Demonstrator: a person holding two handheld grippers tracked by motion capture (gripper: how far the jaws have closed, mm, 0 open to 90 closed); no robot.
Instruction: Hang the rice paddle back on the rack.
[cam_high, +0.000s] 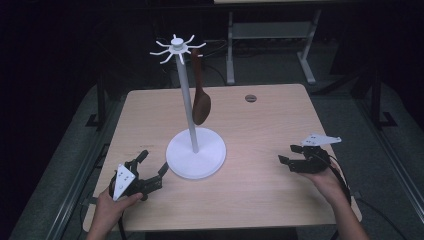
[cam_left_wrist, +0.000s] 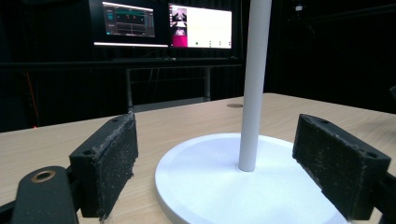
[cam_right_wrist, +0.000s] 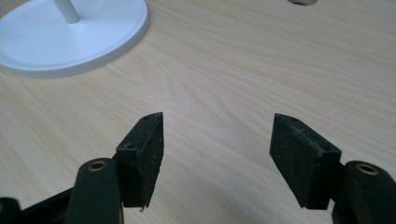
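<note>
White stand (cam_high: 195, 159) with hanging spoon (cam_high: 201, 106) sits between both parted grippers.

place: a lab set up for recording, dim and black-walled
table (cam_high: 260, 185): a pale wood top on a metal frame, standing alone on grey floor
monitors (cam_left_wrist: 163, 25): two lit screens glowing behind the table, one showing graphs, one showing camera feeds
bench (cam_high: 270, 35): a second grey metal frame standing behind the table
cables: running over the floor behind the table by the bench legs
stand (cam_high: 192, 125): a white hook stand sitting mid-table as a lone prop, a brown spoon (cam_high: 200, 100) hanging on it
light: falling on the table, everything around it staying dark
</note>
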